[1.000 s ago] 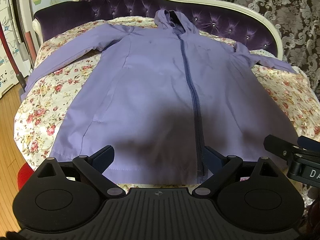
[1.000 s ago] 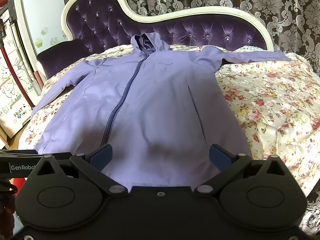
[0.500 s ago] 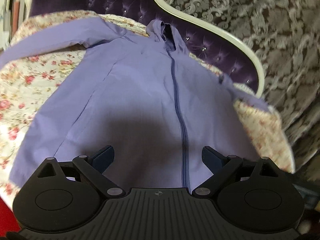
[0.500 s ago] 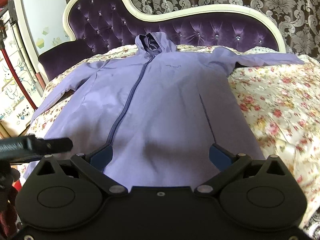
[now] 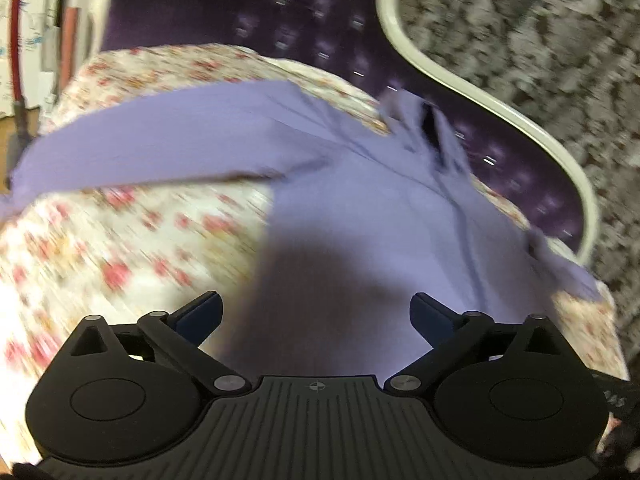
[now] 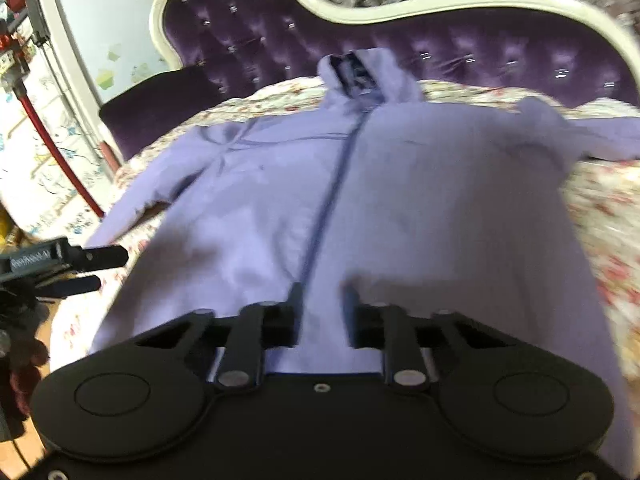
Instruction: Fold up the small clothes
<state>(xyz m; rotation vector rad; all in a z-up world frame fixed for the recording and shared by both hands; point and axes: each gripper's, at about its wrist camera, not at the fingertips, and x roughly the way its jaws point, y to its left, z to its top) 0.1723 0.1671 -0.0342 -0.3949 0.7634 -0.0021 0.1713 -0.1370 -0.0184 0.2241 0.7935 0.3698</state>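
Observation:
A lilac hooded jacket (image 6: 420,200) with a dark zipper (image 6: 328,204) lies spread flat, front up, on a floral bedspread (image 5: 120,240). In the left wrist view the jacket (image 5: 380,220) and its left sleeve (image 5: 160,148) show, blurred. My left gripper (image 5: 316,312) is open and empty above the jacket's left side. It also shows at the left edge of the right wrist view (image 6: 80,268). My right gripper (image 6: 322,312) hovers over the lower zipper with its jaws narrowed to a small gap, holding nothing.
A purple tufted headboard (image 6: 440,44) with a cream frame stands behind the bed. Patterned curtains (image 5: 540,20) hang at the back. A red pole (image 6: 52,144) and decorated white panels stand at the left, beside the bed's edge.
My left gripper has swung left toward the jacket's left side and sleeve. My right gripper has moved left over the zipper and its jaws have closed from wide open to a narrow gap.

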